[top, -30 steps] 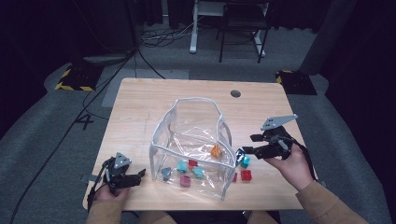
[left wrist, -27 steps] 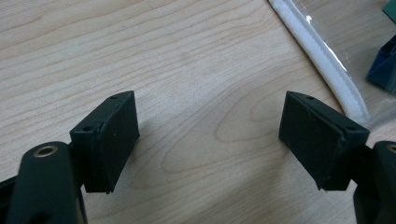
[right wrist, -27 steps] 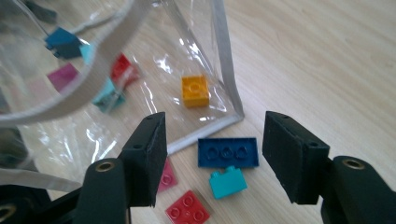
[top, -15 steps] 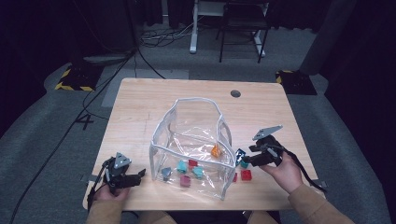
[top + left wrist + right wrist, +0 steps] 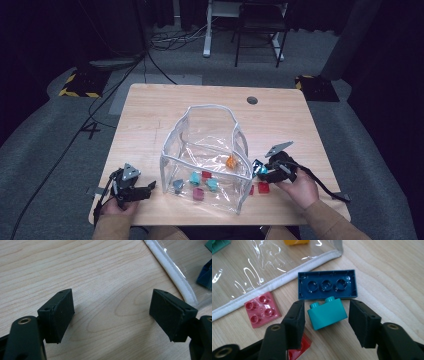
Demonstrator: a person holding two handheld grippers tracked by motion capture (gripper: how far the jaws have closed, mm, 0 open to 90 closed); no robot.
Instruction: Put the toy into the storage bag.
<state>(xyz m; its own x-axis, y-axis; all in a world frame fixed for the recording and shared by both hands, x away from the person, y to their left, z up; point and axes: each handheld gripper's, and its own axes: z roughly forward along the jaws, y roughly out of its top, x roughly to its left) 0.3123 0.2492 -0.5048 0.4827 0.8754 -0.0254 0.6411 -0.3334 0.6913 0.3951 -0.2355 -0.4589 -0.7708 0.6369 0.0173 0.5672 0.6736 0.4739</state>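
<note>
A teal brick [image 5: 327, 314] lies on the wooden table [image 5: 150, 115], beside a dark blue brick [image 5: 327, 285] turned underside up. My right gripper [image 5: 325, 318] straddles the teal brick; its jaws have just been closing, and a gap shows on each side of the brick. From above, the right gripper [image 5: 257, 169] sits low at the right wall of the clear pouch [image 5: 205, 106]. My left gripper [image 5: 152, 186] rests open on the table left of the pouch, with bare wood between its pads [image 5: 60, 315].
A pink brick [image 5: 262, 312] and a red brick [image 5: 298, 350] lie by the pouch's white rim [image 5: 262, 290]. Inside the pouch are several bricks, among them an orange one [image 5: 231, 162]. The table's front edge [image 5: 200, 220] is close to both hands.
My right gripper has come down to the table beside the pouch, over the teal brick, and its jaws have narrowed. The left gripper has stayed put.
</note>
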